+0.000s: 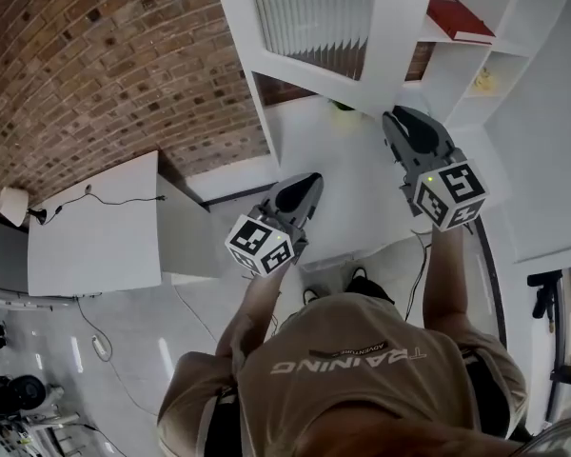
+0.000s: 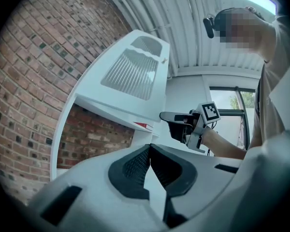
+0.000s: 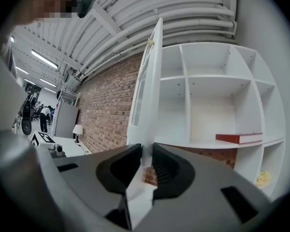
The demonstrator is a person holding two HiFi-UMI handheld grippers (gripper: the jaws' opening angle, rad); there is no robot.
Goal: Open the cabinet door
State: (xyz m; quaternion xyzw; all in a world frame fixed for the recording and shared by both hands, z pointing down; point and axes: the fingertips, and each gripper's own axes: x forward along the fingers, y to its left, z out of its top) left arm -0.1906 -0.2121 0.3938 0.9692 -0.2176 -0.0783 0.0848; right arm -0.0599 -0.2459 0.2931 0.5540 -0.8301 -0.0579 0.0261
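Holding the white cabinet door (image 3: 148, 100) by its bottom edge, the right gripper (image 3: 146, 152) has its jaws squeezed on it. The door stands wide open, sticking out from the white shelves (image 3: 217, 88). The left gripper (image 2: 150, 147) is pinched closed on nothing, near the door.

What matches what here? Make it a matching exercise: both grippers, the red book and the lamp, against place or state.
1. left gripper
2. right gripper
3. red book
4. lamp

A. on a shelf
B. shut on the cabinet door edge
C. on the white table
D. shut, empty

Pairs: 1-D, 2-B, 3-A, 4-C
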